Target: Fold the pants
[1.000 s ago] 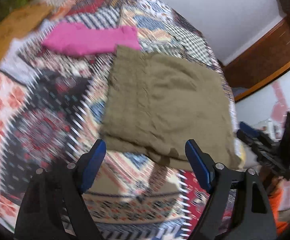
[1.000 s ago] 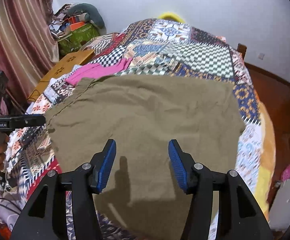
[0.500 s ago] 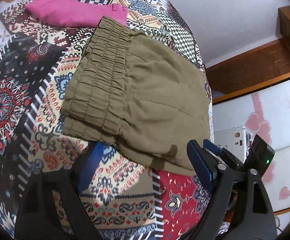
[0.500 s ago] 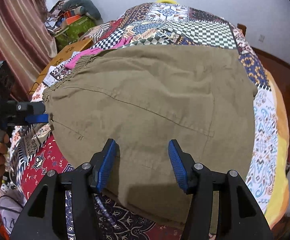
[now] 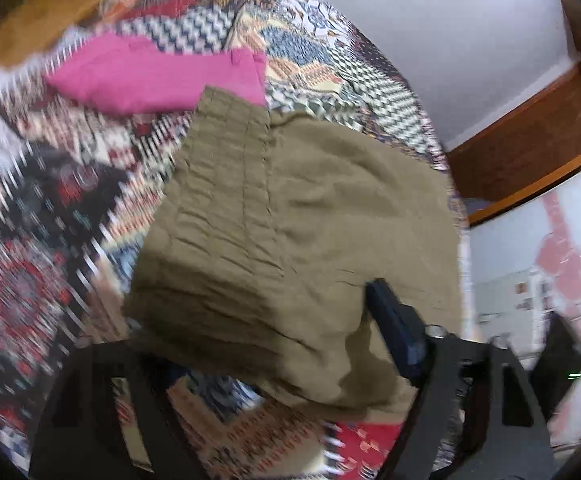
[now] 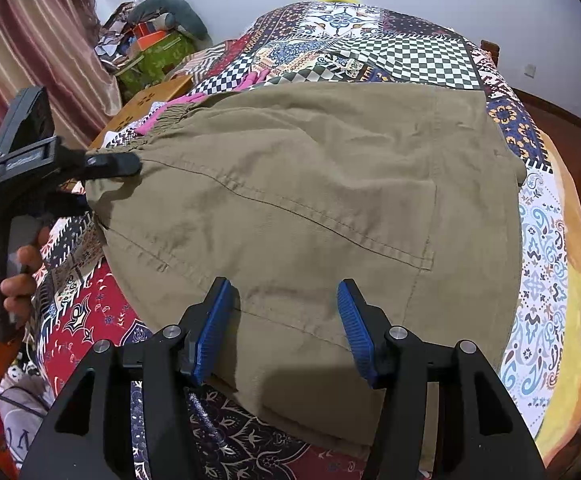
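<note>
Olive pants (image 6: 330, 200), folded into a thick rectangle, lie on the patchwork bedspread (image 6: 390, 52). In the right wrist view my left gripper (image 6: 106, 184) is at the waistband corner on the left. One finger lies over the cloth and the other under it. Its jaws are closing around that corner, and I see no firm pinch. The left wrist view is blurred: the pants (image 5: 290, 220) fill the middle, one fingertip (image 5: 386, 316) rests on top and the other is hidden under the cloth. My right gripper (image 6: 284, 328) hovers open over the pants' near edge.
Pink folded clothes (image 5: 158, 76) lie just beyond the waistband. A hand (image 6: 22, 264) holds the left gripper's handle. A wooden board (image 6: 146, 100), a green bag (image 6: 154, 56) and a striped curtain (image 6: 30, 40) stand left of the bed. The bed's yellow edge (image 6: 566, 320) runs on the right.
The left gripper has moved in onto the waistband corner, one finger slipping under the cloth, and its jaws have narrowed. The right gripper sank closer to the pants, then held still.
</note>
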Demonstrator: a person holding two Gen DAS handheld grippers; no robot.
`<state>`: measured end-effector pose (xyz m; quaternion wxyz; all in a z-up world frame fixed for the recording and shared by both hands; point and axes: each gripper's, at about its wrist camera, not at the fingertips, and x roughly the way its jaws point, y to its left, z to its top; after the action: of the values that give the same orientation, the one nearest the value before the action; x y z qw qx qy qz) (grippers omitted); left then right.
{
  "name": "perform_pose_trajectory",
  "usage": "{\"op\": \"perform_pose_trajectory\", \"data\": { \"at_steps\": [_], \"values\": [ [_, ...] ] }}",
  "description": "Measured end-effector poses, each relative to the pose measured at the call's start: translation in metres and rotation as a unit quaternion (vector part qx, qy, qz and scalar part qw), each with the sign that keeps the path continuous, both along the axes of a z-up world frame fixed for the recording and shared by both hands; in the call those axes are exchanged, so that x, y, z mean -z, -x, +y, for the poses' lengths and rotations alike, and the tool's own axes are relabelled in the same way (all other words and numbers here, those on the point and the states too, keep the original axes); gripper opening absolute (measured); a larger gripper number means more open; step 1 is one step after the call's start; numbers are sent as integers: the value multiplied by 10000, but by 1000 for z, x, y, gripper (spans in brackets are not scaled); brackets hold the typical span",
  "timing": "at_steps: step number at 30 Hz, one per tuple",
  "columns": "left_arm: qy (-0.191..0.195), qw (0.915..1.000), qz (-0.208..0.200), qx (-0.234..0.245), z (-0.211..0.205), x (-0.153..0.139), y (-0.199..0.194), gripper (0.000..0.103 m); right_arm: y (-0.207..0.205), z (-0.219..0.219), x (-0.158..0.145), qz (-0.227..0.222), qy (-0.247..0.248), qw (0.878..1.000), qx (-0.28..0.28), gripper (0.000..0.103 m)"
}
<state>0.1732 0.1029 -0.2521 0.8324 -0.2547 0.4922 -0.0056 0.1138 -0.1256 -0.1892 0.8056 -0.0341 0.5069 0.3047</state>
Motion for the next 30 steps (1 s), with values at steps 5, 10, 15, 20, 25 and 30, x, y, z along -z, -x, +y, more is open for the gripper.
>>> {"op": "perform_pose_trajectory", "data": {
  "at_steps": [5,10,15,20,25,30],
  "values": [
    [-955,9946,-327,230,-16,-13,3,46,-2,-1,0,22,-15,10000,44,54],
    [-1334,9882,-641,395,-22,-30,11,38,-4,2,-1,50,10,10000,40,55],
    [-1685,9811,-856,412,-22,-45,27,36,-7,11,-2,-13,78,9999,-68,55],
    [-2086,9727,-994,228,-6,-64,64,36,-8,34,-6,-21,140,9991,-409,55],
    [-2509,9617,-1086,188,-2,-76,79,36,-12,56,-25,-211,-5,9981,-582,55],
    [-2643,9555,-1282,261,-14,-86,78,36,-18,83,-31,-401,-57,9976,-555,55]
  ]
}}
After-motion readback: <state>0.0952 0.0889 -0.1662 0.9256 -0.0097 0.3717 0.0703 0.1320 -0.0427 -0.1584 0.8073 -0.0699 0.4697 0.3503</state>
